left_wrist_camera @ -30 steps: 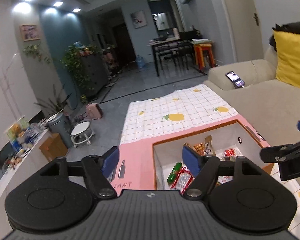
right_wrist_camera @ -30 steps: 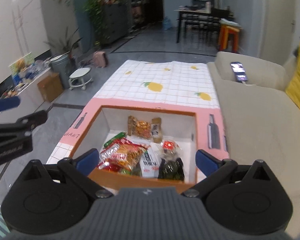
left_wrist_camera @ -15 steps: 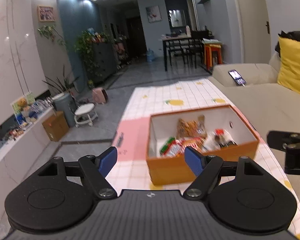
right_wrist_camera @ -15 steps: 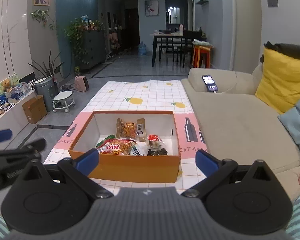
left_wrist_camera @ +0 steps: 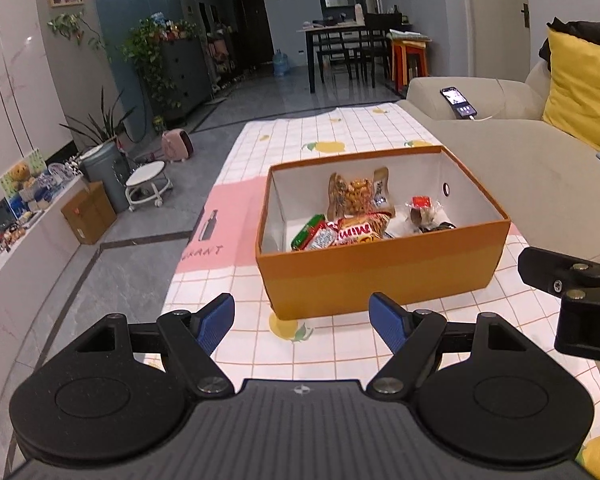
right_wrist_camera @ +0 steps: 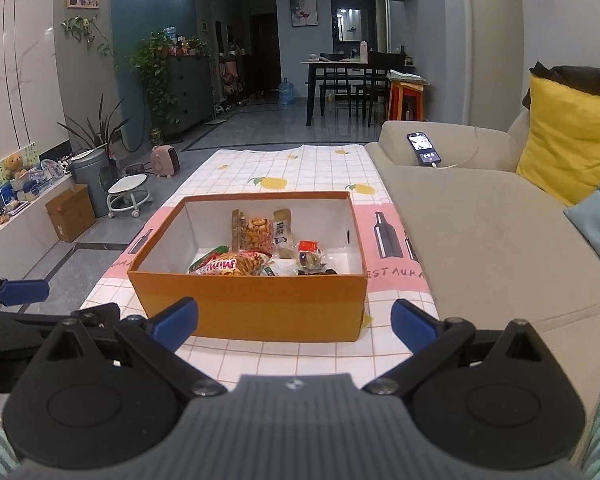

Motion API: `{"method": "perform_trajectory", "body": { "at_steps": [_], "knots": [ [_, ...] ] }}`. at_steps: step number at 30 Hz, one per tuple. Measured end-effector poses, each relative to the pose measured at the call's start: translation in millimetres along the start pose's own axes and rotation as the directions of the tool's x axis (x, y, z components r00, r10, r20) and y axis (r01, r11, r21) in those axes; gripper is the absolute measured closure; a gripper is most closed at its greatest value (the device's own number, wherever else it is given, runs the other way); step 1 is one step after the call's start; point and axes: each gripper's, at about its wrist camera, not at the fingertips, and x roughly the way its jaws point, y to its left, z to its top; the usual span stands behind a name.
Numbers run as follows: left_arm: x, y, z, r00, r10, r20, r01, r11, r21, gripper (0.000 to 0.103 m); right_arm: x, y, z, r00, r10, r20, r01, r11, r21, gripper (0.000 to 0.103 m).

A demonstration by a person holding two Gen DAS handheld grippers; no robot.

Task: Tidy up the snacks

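The orange cardboard box (right_wrist_camera: 252, 312) stands on the checked lemon-print tablecloth (right_wrist_camera: 300, 168), with snack packets (right_wrist_camera: 256, 256) inside (several, overlapping). The left gripper (left_wrist_camera: 302, 320) and the right gripper (right_wrist_camera: 294, 322) both hang near the box's near wall, jaws wide and holding nothing.

Box (right_wrist_camera: 256, 312): matt orange cardboard, white inside. Snacks (right_wrist_camera: 236, 265): glossy plastic wrappers. Desk cloth (right_wrist_camera: 300, 168): smooth, printed. Sofa (right_wrist_camera: 480, 232): matt beige fabric. Floor (left_wrist_camera: 112, 280): glossy tile.

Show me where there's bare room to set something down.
Bare tablecloth between the fingers and the orange box, and beyond the box toward the floor. Inside, the left part is bare; snacks crowd its near middle and right.
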Motion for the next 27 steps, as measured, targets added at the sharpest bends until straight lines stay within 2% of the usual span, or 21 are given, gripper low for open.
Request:
{"method": "perform_trajectory", "body": {
  "at_steps": [27],
  "knots": [
    [-1.9, 0.5, 2.2, 1.0, -0.009, -0.026, 0.009, 1.0, 0.001, 0.013, 0.1, 4.3, -1.4, 1.0, 0.018, 0.006, -0.018, 0.999, -0.031, 0.004]
  ]
}}
